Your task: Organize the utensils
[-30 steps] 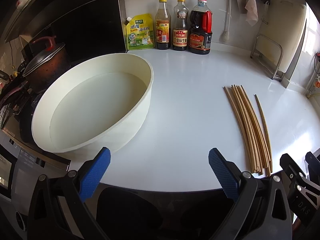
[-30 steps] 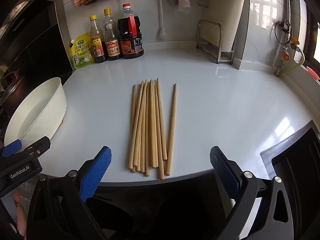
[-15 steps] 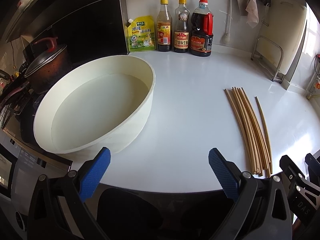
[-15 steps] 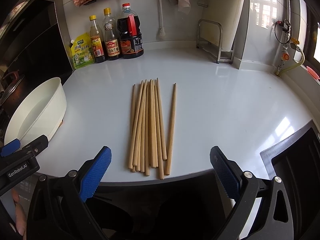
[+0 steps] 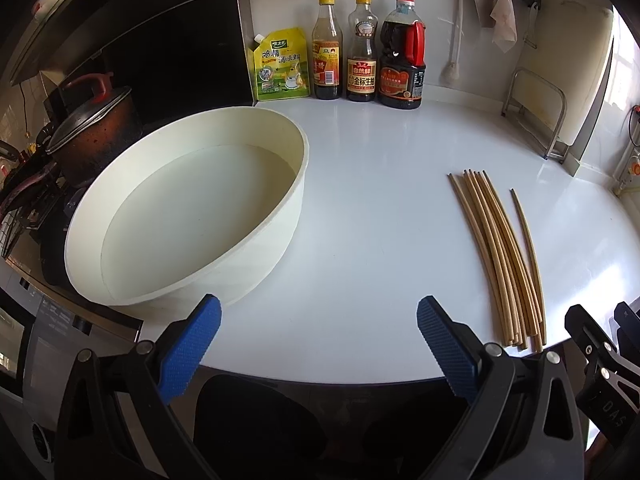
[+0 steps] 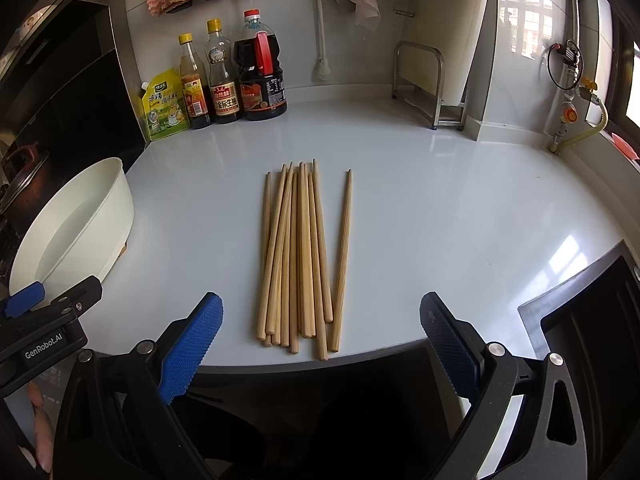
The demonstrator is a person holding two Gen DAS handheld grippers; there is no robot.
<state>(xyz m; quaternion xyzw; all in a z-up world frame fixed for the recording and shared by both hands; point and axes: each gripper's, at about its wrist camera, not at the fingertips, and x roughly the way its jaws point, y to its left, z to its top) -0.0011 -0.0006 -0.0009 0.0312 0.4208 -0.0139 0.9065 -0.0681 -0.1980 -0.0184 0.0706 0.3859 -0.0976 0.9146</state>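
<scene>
Several wooden chopsticks (image 6: 298,256) lie side by side on the white counter, with one (image 6: 343,258) slightly apart on the right. They also show in the left wrist view (image 5: 498,256) at the right. A wide cream basin (image 5: 192,216) holding water stands at the left; it also shows in the right wrist view (image 6: 74,224). My left gripper (image 5: 318,338) is open and empty over the counter's front edge, in front of the basin. My right gripper (image 6: 320,338) is open and empty just short of the chopsticks' near ends.
Three sauce bottles (image 5: 362,48) and a yellow seasoning pouch (image 5: 282,66) stand at the back wall. A lidded pot (image 5: 90,132) sits on the stove at the left. A metal rack (image 6: 432,84) stands at the back right. A dark sink (image 6: 592,332) lies at the right.
The left gripper has edged slightly forward, so the basin and bottles sit a little lower in its view. The right gripper has barely moved.
</scene>
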